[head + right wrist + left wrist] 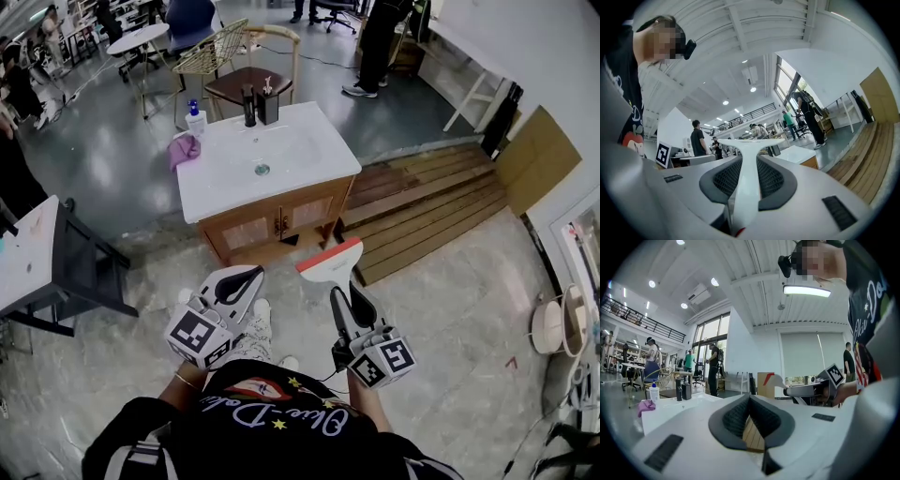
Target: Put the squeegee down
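Note:
The squeegee has a white handle and a wide head with a red blade edge. My right gripper is shut on its handle and holds it about level, head pointing toward the sink cabinet. In the right gripper view the white handle runs between both dark pads up to the wide head. My left gripper hangs beside it on the left with nothing in it, and its pads meet at the tips. The left gripper view shows the squeegee off to its right. Both grippers are in front of the cabinet, above the floor.
A wooden vanity with a white basin top stands ahead, carrying a soap bottle, a purple cloth and a black faucet. A wooden platform lies to the right, a dark table to the left. People stand farther back.

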Demonstrator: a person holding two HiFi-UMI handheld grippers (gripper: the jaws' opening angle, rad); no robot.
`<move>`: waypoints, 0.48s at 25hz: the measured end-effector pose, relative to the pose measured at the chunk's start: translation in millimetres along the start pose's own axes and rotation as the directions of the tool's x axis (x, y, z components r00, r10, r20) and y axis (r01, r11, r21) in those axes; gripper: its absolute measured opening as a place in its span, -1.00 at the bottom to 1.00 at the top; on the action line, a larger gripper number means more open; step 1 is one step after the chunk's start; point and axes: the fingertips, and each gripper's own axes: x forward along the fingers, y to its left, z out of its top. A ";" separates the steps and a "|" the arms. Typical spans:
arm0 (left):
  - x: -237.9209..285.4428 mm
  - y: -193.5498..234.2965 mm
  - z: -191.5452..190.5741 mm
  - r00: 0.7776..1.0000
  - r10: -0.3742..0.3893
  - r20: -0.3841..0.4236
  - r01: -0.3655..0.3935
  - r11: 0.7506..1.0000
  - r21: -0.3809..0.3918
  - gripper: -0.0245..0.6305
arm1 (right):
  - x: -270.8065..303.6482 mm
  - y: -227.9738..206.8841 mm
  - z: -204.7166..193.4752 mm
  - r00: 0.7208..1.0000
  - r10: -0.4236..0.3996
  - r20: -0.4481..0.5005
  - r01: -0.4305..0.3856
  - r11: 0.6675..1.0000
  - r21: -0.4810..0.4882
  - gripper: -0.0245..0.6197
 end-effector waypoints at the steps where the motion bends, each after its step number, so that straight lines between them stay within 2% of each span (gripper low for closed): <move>1: 1.2 0.4 -0.8 1.000 -0.003 0.001 0.003 1.000 -0.001 -0.93 | 0.7 -0.6 -1.1 1.000 -0.002 -0.003 0.002 1.000 -0.002 -0.59; 12: 7.9 9.8 -1.2 1.000 -0.003 0.009 0.003 1.000 -0.004 -0.93 | 14.7 -3.5 -1.6 1.000 0.009 -0.019 -0.009 1.000 -0.016 -0.59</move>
